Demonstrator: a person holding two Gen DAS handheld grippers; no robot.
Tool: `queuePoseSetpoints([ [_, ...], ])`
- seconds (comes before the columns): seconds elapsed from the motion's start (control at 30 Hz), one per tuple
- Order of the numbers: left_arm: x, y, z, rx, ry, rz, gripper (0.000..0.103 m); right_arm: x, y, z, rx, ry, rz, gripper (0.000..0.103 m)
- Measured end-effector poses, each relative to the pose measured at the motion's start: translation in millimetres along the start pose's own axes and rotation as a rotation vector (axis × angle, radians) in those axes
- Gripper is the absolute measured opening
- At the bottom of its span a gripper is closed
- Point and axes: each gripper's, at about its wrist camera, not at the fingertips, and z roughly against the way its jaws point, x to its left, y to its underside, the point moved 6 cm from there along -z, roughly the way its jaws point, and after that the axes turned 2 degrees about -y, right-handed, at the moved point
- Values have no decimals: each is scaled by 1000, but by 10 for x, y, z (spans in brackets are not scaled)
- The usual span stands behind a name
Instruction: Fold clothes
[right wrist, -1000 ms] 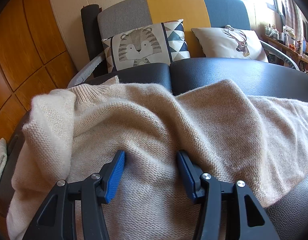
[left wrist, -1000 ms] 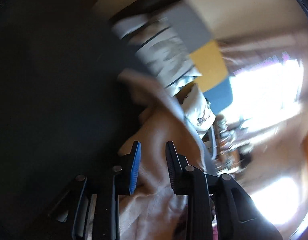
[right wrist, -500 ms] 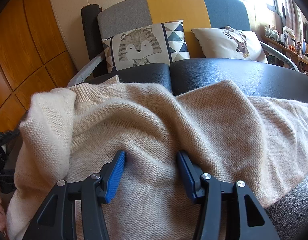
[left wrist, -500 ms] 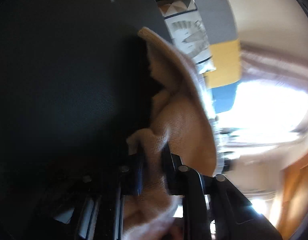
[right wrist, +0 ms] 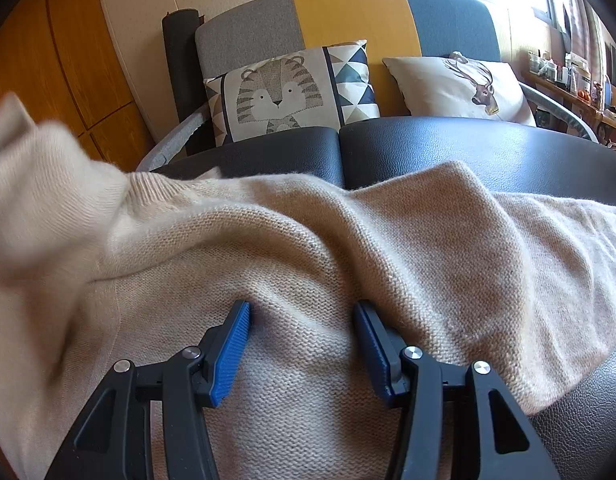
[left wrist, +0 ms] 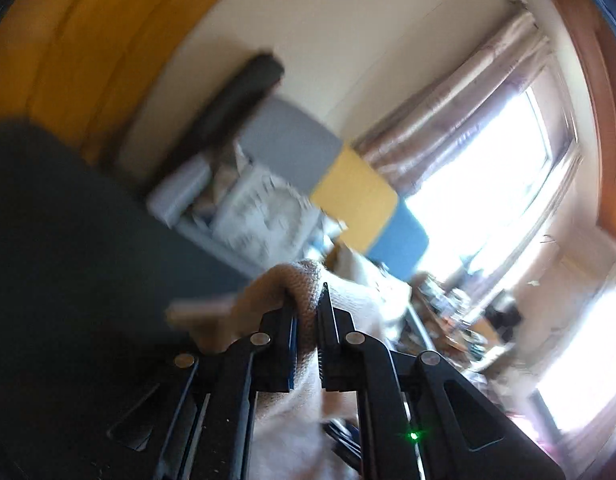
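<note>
A beige knit sweater lies spread over the black leather seat of a sofa. My right gripper is open, its fingertips pressed down on the sweater's middle. My left gripper is shut on a fold of the sweater and holds it lifted above the seat; the view is tilted and blurred. In the right wrist view that lifted part rises blurred at the left edge.
A tiger cushion and a deer cushion lean on the grey, yellow and blue sofa back. A wooden wall panel stands at left. A cluttered shelf and bright window are at right.
My left gripper closed on the sweater's left part and lifted it up off the seat, swinging its view up toward the wall and window. My right gripper stayed put on the sweater.
</note>
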Motion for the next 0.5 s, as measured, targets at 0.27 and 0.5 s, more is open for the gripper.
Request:
queuePoseSetpoints([
  [0.27,751,480,90,63,-417,-260,8,-3,14,-11,1,2,1,53],
  [0.5,1646,1278,112,378,-407,101,11,-14,25,-11,2,-4,-3,53],
])
